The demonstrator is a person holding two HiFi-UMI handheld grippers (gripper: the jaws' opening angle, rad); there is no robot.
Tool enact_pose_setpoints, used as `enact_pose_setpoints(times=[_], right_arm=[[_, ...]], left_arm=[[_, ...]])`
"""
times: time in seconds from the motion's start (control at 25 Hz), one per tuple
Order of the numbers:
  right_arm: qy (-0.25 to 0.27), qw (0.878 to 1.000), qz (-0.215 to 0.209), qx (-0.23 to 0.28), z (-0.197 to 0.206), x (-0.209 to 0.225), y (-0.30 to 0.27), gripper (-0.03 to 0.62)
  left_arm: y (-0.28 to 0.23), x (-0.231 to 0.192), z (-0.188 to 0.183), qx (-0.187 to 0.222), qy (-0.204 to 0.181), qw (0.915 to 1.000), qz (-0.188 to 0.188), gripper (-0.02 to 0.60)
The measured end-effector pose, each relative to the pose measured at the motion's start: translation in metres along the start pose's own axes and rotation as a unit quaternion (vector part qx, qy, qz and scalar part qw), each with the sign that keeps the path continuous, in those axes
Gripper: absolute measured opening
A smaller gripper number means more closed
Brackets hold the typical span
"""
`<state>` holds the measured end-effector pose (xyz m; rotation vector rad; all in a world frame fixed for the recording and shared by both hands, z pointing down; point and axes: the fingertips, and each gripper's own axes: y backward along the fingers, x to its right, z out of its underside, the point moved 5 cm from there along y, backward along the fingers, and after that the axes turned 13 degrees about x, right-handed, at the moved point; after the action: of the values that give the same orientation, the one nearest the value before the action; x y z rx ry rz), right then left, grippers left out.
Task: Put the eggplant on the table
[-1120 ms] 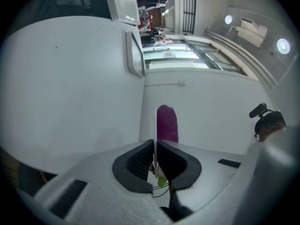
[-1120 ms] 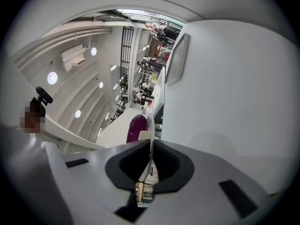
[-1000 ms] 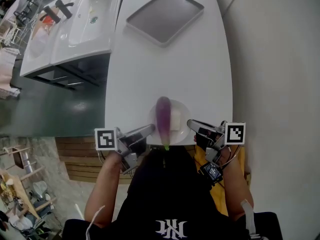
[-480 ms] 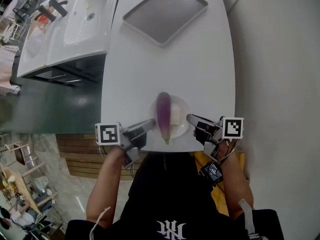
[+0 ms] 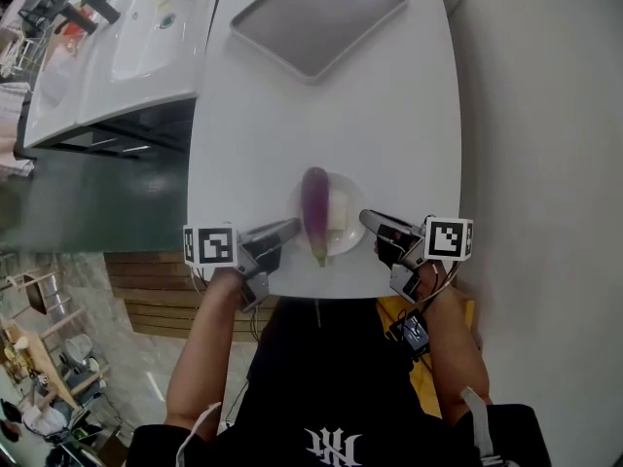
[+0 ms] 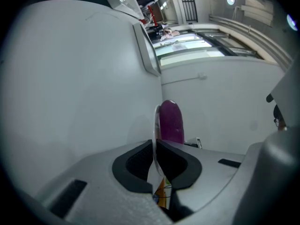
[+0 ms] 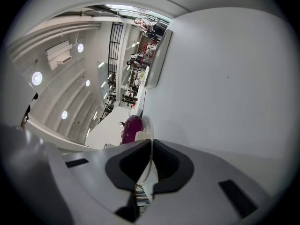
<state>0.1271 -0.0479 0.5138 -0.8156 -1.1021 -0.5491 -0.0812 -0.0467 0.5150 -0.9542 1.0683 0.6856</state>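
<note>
White table (image 5: pixel 389 115), long and rounded. Pale floor on the right, green floor and sink unit (image 5: pixel 136 37) on the left.

Both grippers come in from the near edge, angled toward each other. Left gripper (image 5: pixel 292 227) is clamped on the plate's (image 5: pixel 350 191) left rim, right gripper (image 5: pixel 368 218) on its right rim.

Eggplant (image 5: pixel 314 207) lies lengthwise on the plate, beside a white block (image 5: pixel 338 217). The plate is over the table's near end; can't tell if it's touching.

Grey tray (image 5: pixel 316 13) sits at the far end, well apart. Nothing between.
</note>
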Motion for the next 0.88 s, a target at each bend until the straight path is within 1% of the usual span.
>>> enact_pose_setpoints(times=[0.08,0.2,0.36,0.48,0.64,0.8,0.88], right_arm=[[-0.002,1.0,0.013,0.0,0.0,0.004,-0.001,0.015],[0.005,1.0,0.009,0.0,-0.001,0.007,-0.005,0.015],[-0.001,0.999,0.032,0.001,0.002,0.016,-0.003,0.015],[0.006,0.999,0.037,0.001,0.002,0.017,-0.002,0.015],[0.02,0.999,0.048,-0.002,0.004,0.02,-0.002,0.017],[0.021,0.998,0.058,-0.006,0.008,0.021,-0.003,0.017],[0.025,0.997,0.066,-0.008,0.009,0.021,-0.004,0.017]], left_arm=[[-0.003,-0.003,0.0,-0.005,-0.006,0.9999,-0.01,0.02],[-0.007,-0.006,-0.001,-0.014,-0.021,0.9994,-0.025,0.02],[-0.01,-0.008,-0.002,-0.026,-0.043,0.9979,-0.04,0.021],[-0.012,-0.005,-0.002,-0.03,-0.061,0.9964,-0.051,0.021],[-0.016,-0.01,0.0,-0.047,-0.099,0.991,-0.077,0.034],[-0.015,-0.012,0.001,-0.059,-0.116,0.9873,-0.091,0.038],[-0.016,-0.012,-0.001,-0.068,-0.131,0.9839,-0.101,0.043]])
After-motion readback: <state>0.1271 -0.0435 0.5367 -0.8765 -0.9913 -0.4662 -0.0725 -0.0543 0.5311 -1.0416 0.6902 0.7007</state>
